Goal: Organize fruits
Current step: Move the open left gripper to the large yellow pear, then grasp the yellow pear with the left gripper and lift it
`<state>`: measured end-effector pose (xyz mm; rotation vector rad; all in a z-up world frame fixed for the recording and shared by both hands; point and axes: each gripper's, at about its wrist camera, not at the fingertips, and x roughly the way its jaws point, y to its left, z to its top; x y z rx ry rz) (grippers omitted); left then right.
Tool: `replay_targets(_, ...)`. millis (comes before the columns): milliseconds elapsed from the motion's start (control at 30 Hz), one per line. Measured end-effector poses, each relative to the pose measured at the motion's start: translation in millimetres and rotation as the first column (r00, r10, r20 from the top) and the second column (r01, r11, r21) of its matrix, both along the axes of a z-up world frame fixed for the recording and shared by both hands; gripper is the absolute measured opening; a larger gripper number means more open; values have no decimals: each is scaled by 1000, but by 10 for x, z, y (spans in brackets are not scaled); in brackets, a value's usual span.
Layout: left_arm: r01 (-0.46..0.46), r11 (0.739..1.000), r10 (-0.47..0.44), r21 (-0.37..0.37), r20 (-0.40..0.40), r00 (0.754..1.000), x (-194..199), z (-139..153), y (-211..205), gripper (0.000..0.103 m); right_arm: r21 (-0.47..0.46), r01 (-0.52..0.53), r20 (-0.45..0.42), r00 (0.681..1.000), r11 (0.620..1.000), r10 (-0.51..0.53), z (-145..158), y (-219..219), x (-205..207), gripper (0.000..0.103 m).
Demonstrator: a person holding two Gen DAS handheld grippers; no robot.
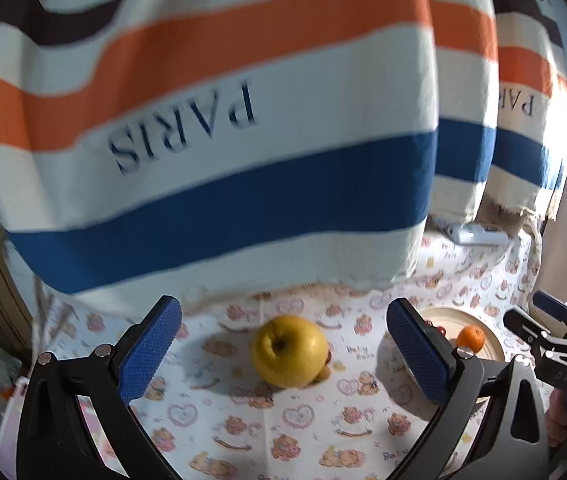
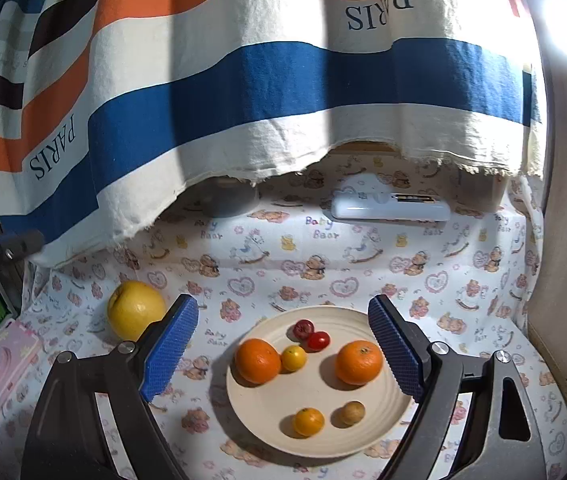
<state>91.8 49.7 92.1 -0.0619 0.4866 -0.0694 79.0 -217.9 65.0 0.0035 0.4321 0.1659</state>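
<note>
We centre our left gripper [image 1: 283,344], jaws spread and empty, on the yellow apple [image 1: 289,351], gripping its widest part, then carry it to the plate [image 2: 251,412]; the right gripper [image 2: 283,344] hangs spread, empty.

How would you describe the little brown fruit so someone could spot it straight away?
Find the cream plate on the bear-print cloth. At its near edge sits the brown fruit, beside a small orange one. It is the plate's only dull, tan piece.
</note>
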Motion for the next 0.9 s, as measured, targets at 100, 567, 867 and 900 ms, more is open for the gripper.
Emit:
replay_targets(100,-17,999,13,-36,-118,993,337,-175,-17,102,-14,16,15,1000,1000,-15,-6,97,71,88)
replay_targets(567,-86,968,-39,-237,-476,878,1069,-907,67,101,-117,-15,-54,998,993,9,-39,806,663,88)
replay_targets(867,-80,974,-46,-212,-530,847,1186,-1186,-29,101,-99,-29,-110,994,995,18,-251,825,758,88)
replay_targets(900,-82,973,-46,-215,-532,846,1196,-1213,-31,101,-95,-27,-118,993,995,16,-270,806,771,88)
